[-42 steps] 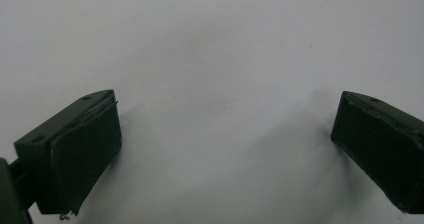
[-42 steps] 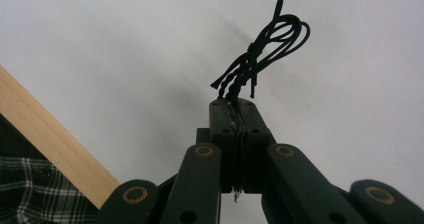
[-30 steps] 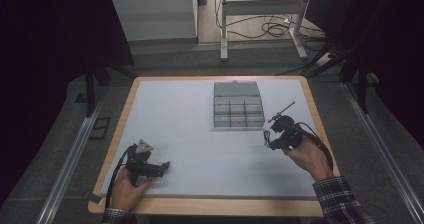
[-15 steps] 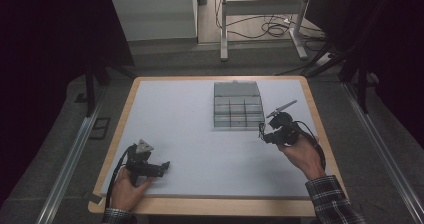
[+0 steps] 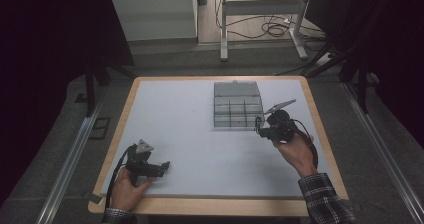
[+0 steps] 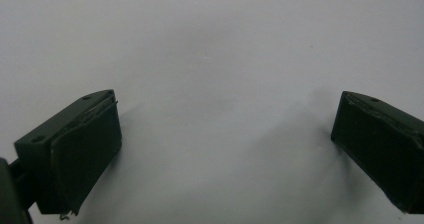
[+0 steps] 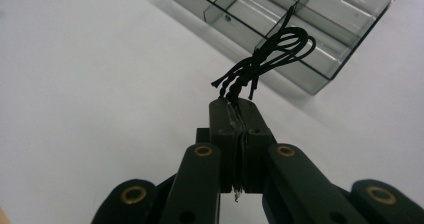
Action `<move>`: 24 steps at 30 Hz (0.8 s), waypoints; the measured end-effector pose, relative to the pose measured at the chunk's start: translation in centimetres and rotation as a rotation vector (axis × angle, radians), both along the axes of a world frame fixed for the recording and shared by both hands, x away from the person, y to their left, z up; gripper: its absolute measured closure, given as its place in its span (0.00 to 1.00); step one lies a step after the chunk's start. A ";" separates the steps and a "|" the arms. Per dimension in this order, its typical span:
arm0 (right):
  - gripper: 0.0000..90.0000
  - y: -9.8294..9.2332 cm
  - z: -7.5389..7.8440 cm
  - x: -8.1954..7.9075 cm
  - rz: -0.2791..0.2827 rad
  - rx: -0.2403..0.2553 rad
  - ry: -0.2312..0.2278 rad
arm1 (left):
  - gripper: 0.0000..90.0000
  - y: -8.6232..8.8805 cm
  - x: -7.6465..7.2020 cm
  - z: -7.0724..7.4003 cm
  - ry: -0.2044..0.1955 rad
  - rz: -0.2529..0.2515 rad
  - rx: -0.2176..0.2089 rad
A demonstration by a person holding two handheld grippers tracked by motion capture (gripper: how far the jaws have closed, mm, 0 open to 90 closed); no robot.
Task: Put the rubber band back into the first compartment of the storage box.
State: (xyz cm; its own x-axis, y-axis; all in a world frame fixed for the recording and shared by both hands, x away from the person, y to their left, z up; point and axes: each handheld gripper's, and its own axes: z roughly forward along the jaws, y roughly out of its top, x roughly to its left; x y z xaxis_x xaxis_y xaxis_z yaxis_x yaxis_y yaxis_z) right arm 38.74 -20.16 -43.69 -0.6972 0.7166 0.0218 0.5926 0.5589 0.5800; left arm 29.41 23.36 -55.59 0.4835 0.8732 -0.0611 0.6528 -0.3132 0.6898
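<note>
A clear grey compartment box (image 5: 238,105) sits on the white table top, right of centre; in the right gripper view the compartment box (image 7: 320,24) lies just ahead of the jaws. My right gripper (image 5: 261,129) (image 7: 238,104) is shut on a small bundle of black looped cords (image 7: 265,59), which stick out past the pads and hang over the box's near corner. My left gripper (image 5: 165,167) rests near the table's front left, held by a hand. Its jaws stand wide apart over bare white surface, left gripper (image 6: 225,144), with nothing between them.
The white mat (image 5: 200,134) has a wooden border (image 5: 210,206) along the front. Dark floor, metal rails and a desk frame with cables (image 5: 260,29) lie beyond the far edge. A plaid sleeve (image 5: 325,199) comes in at the bottom right.
My right hand has shifted a little to the left and toward the box, carrying the black cords with it. The left hand has stayed where it was.
</note>
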 end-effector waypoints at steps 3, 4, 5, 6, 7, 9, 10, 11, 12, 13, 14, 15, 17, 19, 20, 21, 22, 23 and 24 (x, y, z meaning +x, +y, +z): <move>0.96 0.2 0.0 0.3 0.001 0.010 -0.016 | 0.00 0.0 0.0 0.0 0.000 0.000 0.000; 0.96 0.3 0.0 0.4 -0.001 0.011 -0.018 | 0.00 0.0 0.0 0.0 0.000 0.000 0.000; 0.96 0.3 0.0 0.5 0.000 0.012 -0.026 | 0.00 0.0 0.0 0.0 0.000 0.000 0.000; 0.96 0.4 0.0 0.6 -0.002 0.016 -0.027 | 0.00 0.0 0.0 0.0 0.000 0.000 0.000; 0.96 0.4 0.0 0.7 -0.003 0.017 -0.033 | 0.00 0.0 0.0 0.0 0.000 0.000 0.000; 0.96 0.6 0.0 0.9 -0.007 0.026 -0.037 | 0.00 0.0 0.0 0.0 0.000 0.000 0.000; 0.96 0.6 0.0 1.0 -0.006 0.027 -0.043 | 0.00 0.0 0.0 0.0 0.000 0.000 0.000; 0.96 0.7 0.0 1.1 -0.007 0.029 -0.046 | 0.00 0.0 0.0 0.0 0.000 0.000 0.000; 0.96 0.8 0.0 1.2 -0.006 0.033 -0.052 | 0.00 0.0 0.0 0.0 0.000 0.000 0.000; 0.96 0.9 0.0 1.3 -0.008 0.036 -0.055 | 0.00 0.0 0.0 0.0 0.000 0.000 0.000; 0.96 1.0 0.0 1.5 -0.008 0.040 -0.058 | 0.00 0.0 0.0 0.0 0.000 0.000 0.000; 0.96 1.1 0.0 1.6 -0.009 0.040 -0.061 | 0.00 0.0 0.0 0.0 0.000 0.000 0.000; 0.96 1.3 -0.1 1.8 -0.009 0.044 -0.066 | 0.00 0.0 0.0 0.0 0.000 0.000 0.000; 0.96 1.5 -0.2 2.0 -0.009 0.046 -0.070 | 0.00 0.0 0.0 0.0 0.000 0.000 0.000; 0.96 1.6 -0.3 2.2 -0.006 0.047 -0.073 | 0.00 0.0 0.0 0.0 0.000 0.000 0.000; 0.96 1.7 -0.4 2.2 -0.008 0.049 -0.072 | 0.00 0.0 0.0 0.0 0.000 0.000 0.000; 0.96 1.7 -0.5 2.3 -0.010 0.051 -0.075 | 0.00 0.0 0.0 0.0 0.000 0.000 0.000; 0.96 1.8 -0.5 2.4 -0.009 0.051 -0.077 | 0.00 0.0 0.0 0.0 0.000 0.000 0.000; 0.96 1.9 -0.6 2.5 -0.011 0.051 -0.080 | 0.00 0.0 0.0 0.0 0.000 0.000 0.000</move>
State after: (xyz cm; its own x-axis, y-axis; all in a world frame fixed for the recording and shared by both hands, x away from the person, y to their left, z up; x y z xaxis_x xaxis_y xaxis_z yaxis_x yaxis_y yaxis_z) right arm 41.25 -18.28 -44.33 -0.6899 0.7239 0.0036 0.5496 0.5206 0.6533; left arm 29.41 23.36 -55.59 0.4835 0.8732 -0.0611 0.6528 -0.3132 0.6897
